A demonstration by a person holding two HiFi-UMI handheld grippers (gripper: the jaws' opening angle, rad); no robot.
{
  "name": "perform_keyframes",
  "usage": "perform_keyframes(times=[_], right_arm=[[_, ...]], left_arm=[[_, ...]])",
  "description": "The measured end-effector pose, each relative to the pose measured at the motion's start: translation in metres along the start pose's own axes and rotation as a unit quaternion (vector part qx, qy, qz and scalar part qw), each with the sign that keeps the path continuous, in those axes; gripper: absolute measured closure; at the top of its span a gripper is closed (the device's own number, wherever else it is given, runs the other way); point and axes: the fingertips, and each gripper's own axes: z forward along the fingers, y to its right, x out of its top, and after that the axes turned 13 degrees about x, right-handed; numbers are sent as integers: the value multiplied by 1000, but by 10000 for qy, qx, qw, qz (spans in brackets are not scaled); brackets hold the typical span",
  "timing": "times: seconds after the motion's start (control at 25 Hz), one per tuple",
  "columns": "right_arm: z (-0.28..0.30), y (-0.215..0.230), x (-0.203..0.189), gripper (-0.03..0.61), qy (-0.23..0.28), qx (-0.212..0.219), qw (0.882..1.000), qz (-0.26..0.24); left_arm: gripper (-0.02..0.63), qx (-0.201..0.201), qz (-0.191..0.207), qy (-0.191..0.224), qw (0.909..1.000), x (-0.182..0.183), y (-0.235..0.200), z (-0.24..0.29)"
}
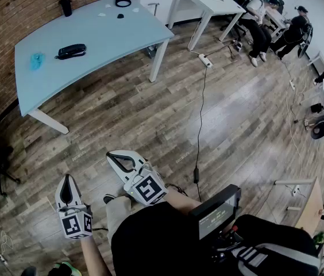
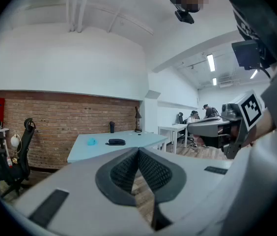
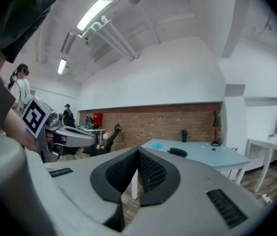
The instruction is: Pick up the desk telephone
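Observation:
The black desk telephone lies on the pale blue table, far ahead of me; it shows small in the left gripper view and the right gripper view. My left gripper hangs low at the bottom left, over the wooden floor, shut with nothing between its jaws. My right gripper is beside it, a little farther forward, also shut and empty. Both are well short of the table.
On the table are a blue cloth, a black cup and a black lamp base. A cable with a power strip runs across the floor. A white table and seated people are at the back right. A black chair stands left.

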Motion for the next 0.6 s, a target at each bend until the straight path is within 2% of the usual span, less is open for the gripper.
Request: perform_keyframes(times=[0.16, 0.4, 0.6], right_arm=[[22, -13, -13, 571, -417, 376, 9981, -269], [37, -14, -5, 571, -549, 229, 9977, -313], [64, -15, 21, 571, -511, 158, 9977, -425]], left_arm=[[600, 56, -16, 4, 10000, -7, -14, 2], [600, -149, -38, 91, 9998, 1, -20, 10], [600, -267, -25, 274, 9993, 19, -37, 18]])
